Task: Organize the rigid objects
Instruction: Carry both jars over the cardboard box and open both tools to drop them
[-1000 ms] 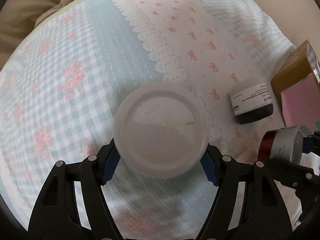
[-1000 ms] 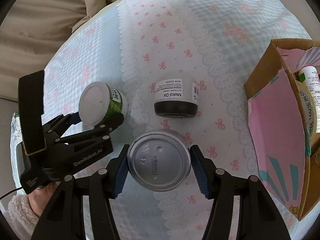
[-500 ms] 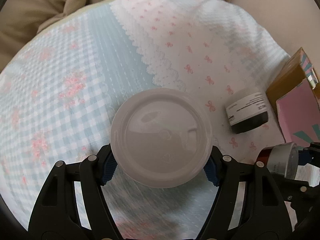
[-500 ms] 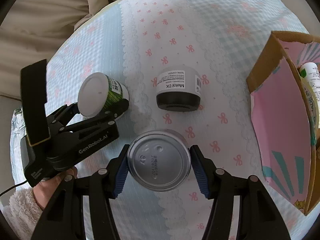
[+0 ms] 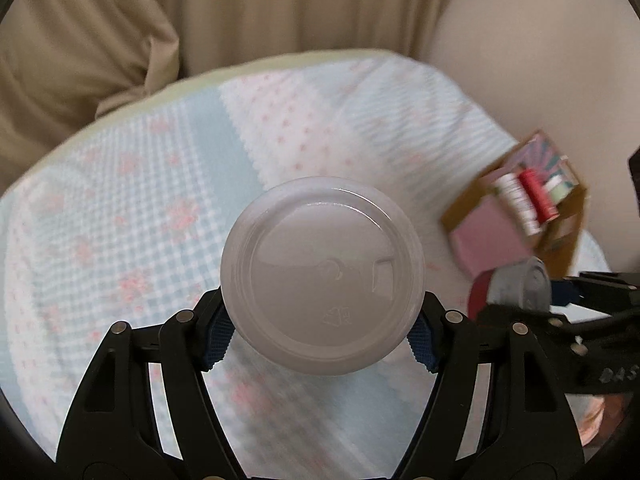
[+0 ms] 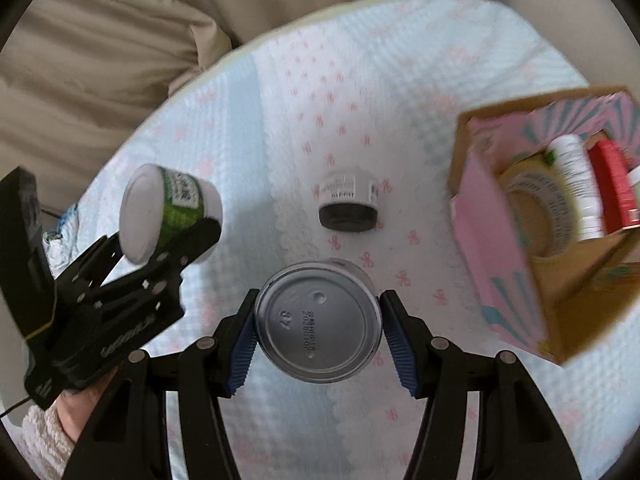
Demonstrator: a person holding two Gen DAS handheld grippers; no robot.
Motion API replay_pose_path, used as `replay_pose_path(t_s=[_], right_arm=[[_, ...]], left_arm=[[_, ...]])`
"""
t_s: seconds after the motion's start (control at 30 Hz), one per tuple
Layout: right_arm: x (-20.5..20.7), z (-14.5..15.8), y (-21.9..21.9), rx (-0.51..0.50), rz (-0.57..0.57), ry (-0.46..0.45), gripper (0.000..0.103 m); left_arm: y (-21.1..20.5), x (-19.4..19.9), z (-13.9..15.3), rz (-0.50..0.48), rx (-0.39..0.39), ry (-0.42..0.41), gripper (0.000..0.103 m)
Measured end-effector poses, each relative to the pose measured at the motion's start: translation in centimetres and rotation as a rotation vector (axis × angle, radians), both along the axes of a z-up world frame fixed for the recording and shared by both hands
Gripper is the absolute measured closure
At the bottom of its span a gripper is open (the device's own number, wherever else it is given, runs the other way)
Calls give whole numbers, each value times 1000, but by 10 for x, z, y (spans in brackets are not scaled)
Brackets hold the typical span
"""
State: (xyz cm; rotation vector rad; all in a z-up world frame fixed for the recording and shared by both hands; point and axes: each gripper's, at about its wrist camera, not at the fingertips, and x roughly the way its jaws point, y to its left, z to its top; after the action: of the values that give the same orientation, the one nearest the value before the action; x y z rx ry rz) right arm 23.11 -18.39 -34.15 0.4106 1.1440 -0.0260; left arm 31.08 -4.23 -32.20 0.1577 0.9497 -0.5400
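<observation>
The left gripper (image 5: 322, 330) is clamped on a white tub (image 5: 322, 276): its blue pads (image 5: 218, 340) press the tub's sides just under the wide translucent lid, which faces the left wrist camera and hides the body below it. From the right wrist view the same tub (image 6: 170, 210) shows a green label and hangs clear above the cloth (image 6: 240, 160), tilted, with the left gripper (image 6: 176, 236) around it and a hand in a fluffy white sleeve (image 6: 44, 428) at the handle.

The right gripper (image 6: 318, 326) is clamped on a can (image 6: 318, 322), with ribbed blue pads (image 6: 396, 340) against both sides and the grey stamped end turned to the camera. In the left wrist view this can (image 5: 516, 284) shows a red side and sits off the cloth, low at the right.

Beyond the can, a small jar (image 6: 348, 206) with a white label and black lid lies on its side on the cloth, apart from both grippers. The cloth is pale blue check with a white, pink-bowed panel edged in lace.

To the right stands an open cardboard box (image 6: 492, 248) with pink printed sides. Inside it are a roll of tape (image 6: 536, 208), a white bottle (image 6: 576, 180) and a red item (image 6: 612, 184), packed side by side. Beige curtain (image 5: 280, 4) hangs behind the bed.
</observation>
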Motion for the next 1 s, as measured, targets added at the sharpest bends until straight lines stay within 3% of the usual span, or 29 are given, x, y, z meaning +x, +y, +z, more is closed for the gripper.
replay_pose_path(t_s=[0.23,0.43,0.7,1.0], right_arm=[[-38,79,-23,-15,-30,-56,48],[-68,125,-67,-55,-47,-91,48],[-96,147,-167,-87,-69,-83,48],[-88,124,-260,-107,-30,-20,48]], left_arm=[[-24,-46,87,-47,-28,-14,35],[-60,-80,131,-65,-50,-25,35],[-139,-108,143,-31,-66,10,35],[-221,-103,100,27,-77,98,35]])
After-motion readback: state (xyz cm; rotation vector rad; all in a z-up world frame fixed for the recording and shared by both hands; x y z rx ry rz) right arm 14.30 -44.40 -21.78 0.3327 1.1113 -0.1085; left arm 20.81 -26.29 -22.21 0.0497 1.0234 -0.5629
